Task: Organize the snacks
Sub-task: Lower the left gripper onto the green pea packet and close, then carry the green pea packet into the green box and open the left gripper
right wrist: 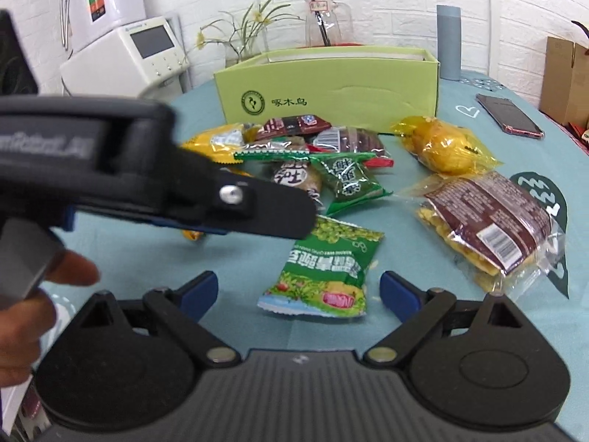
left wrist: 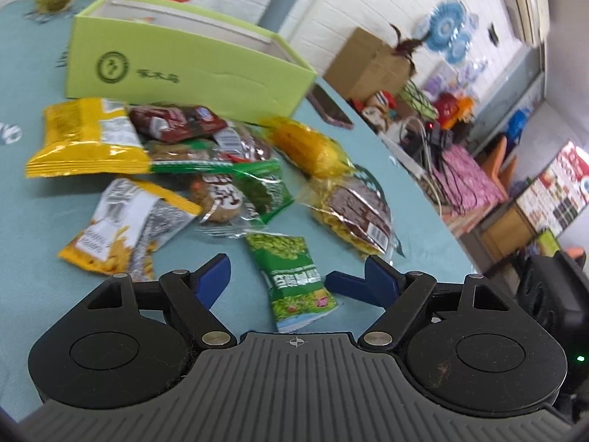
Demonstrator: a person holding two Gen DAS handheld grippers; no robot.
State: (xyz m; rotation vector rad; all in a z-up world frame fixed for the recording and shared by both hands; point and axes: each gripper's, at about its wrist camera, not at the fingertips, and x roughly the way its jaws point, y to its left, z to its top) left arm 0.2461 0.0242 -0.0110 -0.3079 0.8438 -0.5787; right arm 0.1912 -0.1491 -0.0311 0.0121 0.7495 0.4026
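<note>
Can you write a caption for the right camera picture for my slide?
Open right tool hovers by a green pea snack packet, with more snacks and a green box behind.

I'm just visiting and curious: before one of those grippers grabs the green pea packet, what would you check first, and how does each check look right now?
1. Right gripper open: ok, its blue fingers stand wide apart.
2. Left gripper open: ok, and it holds nothing.
3. Green pea packet reachable: ok, it lies flat on the table, apart from the snack pile.
4. Packet lined up with the right gripper: ok, it sits between the fingers, just ahead.
5. Grippers clear of each other: not ok, both aim at the same packet, and the left gripper's body crosses the right wrist view.
6. Green box open on top: ok; room inside cannot tell.
</note>
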